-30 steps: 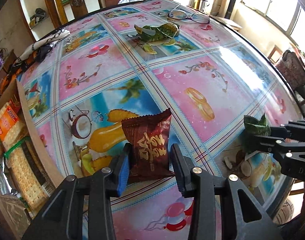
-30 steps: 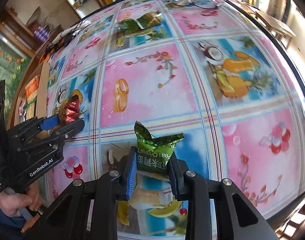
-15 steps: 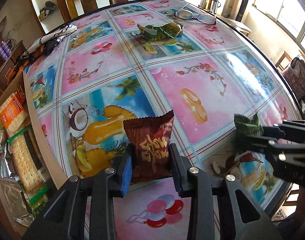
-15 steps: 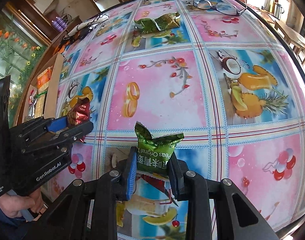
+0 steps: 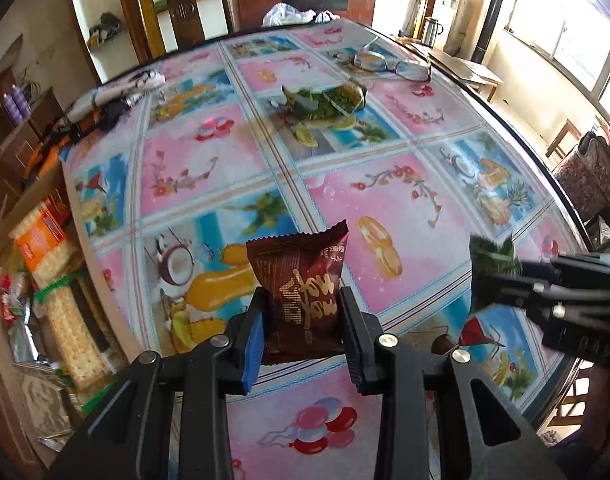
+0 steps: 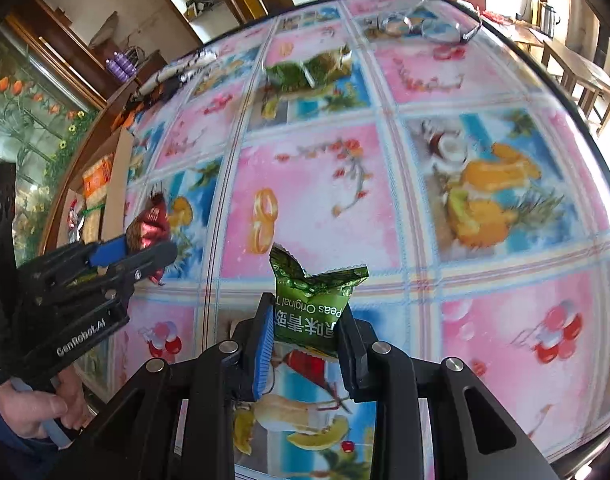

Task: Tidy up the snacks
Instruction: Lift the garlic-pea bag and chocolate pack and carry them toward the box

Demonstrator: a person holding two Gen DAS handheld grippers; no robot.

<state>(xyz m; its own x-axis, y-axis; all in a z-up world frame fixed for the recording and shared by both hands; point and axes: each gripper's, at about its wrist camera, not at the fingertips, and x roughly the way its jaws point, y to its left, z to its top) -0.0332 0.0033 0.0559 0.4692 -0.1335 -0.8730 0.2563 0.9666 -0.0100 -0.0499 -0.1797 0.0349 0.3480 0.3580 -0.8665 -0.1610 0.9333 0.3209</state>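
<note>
My left gripper (image 5: 301, 320) is shut on a dark brown snack packet (image 5: 301, 280) and holds it above the near part of the table. It shows at the left of the right wrist view (image 6: 145, 244) with the brown packet (image 6: 149, 226). My right gripper (image 6: 305, 332) is shut on a green peas packet (image 6: 313, 300), also above the table. It shows at the right of the left wrist view (image 5: 501, 280) with the green packet (image 5: 491, 258). Another green packet (image 5: 325, 98) lies far across the table.
A cardboard box (image 5: 37, 276) with crackers and snack packs stands left of the table. Eyeglasses (image 5: 391, 62) lie at the far side, a cloth (image 5: 117, 92) at the far left. The table wears a pink and blue fruit-print cover (image 5: 385, 184).
Both grippers have risen and tilted back while keeping their packets. More of the room beyond the table shows now.
</note>
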